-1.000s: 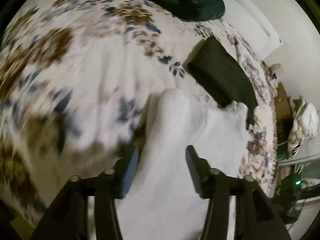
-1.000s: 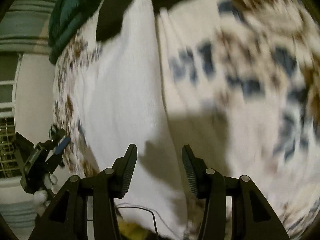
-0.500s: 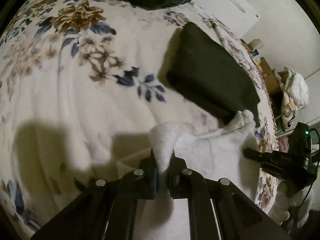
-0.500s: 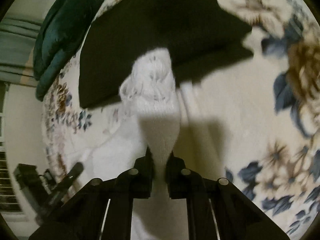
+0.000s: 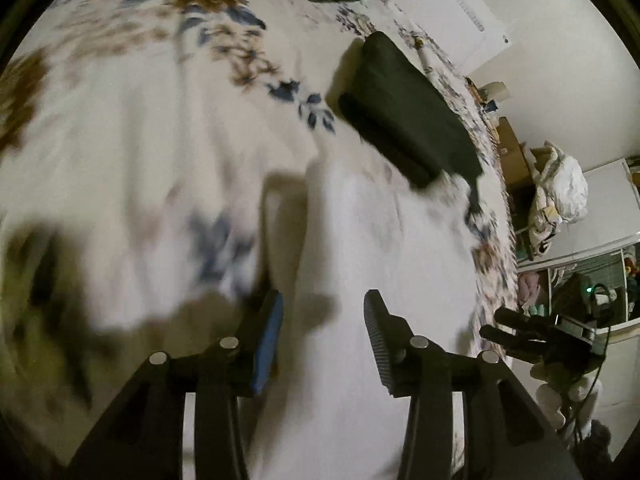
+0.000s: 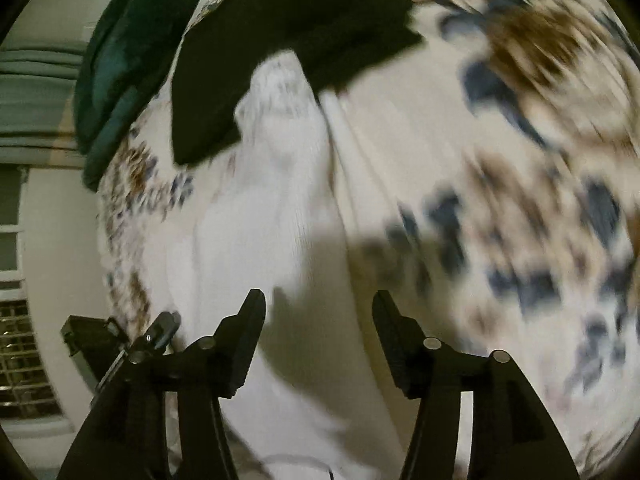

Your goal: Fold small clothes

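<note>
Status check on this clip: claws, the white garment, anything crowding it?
Left claw open, right claw open. White garment flat on floral bedspread, ungripped. Folded black garment touching its far end.

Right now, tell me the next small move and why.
Probably lower both tools onto the near edge of the white cloth and close. The left tool and right tool both stand open, holding nothing, above the cloth, which lies flat beside the folded black garment.

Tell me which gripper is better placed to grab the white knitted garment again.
Left, marginally: the left gripper hangs open squarely over the white knitted garment; the right gripper straddles its edge.
</note>
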